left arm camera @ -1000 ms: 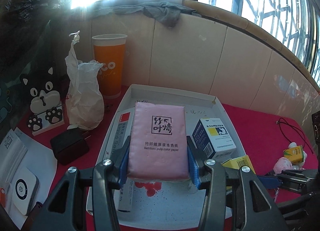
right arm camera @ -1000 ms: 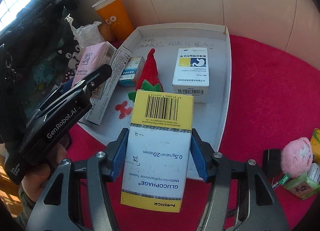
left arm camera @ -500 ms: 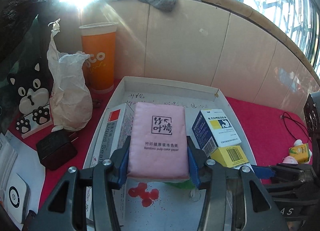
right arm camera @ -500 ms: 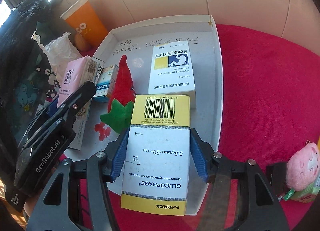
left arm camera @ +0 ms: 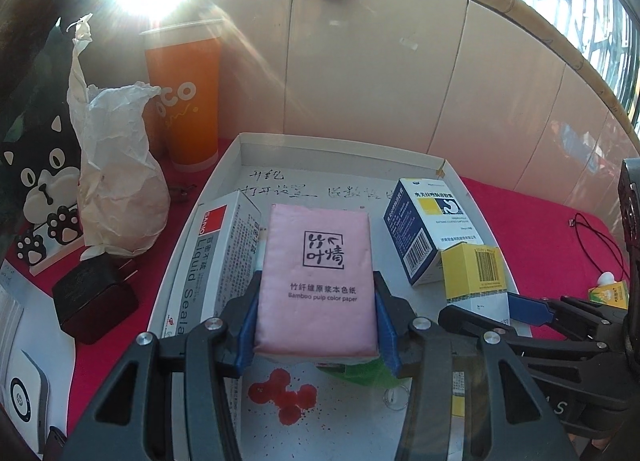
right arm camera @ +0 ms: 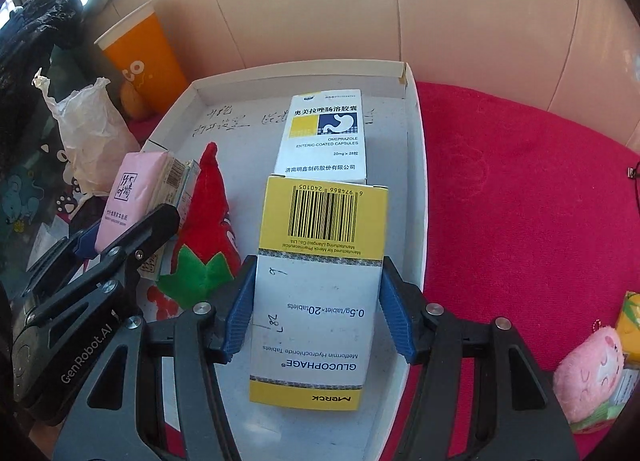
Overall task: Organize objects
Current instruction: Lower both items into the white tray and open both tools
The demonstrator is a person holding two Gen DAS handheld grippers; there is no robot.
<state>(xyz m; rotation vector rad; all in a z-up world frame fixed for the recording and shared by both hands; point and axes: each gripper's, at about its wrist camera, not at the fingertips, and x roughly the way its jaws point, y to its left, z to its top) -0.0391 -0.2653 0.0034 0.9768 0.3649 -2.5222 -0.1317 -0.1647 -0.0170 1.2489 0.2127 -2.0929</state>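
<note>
Pink film wrapped the tissue pack (left arm camera: 316, 281), which the left tool (left arm camera: 316, 317) held clamped across its near half, pads on both long edges. It hung above the near middle of the white tray (left arm camera: 340, 147), over a red ink blot and a plush strawberry (right arm camera: 208, 229). By appearance the pack was judged light, soft and compressible, its film slippery; the long edges near mid-length were the sound place to grip, as a harder squeeze would only deform it.

The right tool (right arm camera: 318, 305) gripped the Glucophage carton (right arm camera: 320, 281) by its two long sides, over the tray's right edge towards the near corner. The carton was judged light and stiff, though thin card would dent under excess force; the side panels at mid-length offered the firmest hold.

The tray rested on the red-covered table (right arm camera: 520, 181). Its contents were an omeprazole box (right arm camera: 324, 133) near the far right corner, a long sealant box (left arm camera: 216, 253) along the left wall, a smaller box beside it, and the strawberry between them. An orange cup (left arm camera: 184, 93) stood outside the far left corner.
</note>
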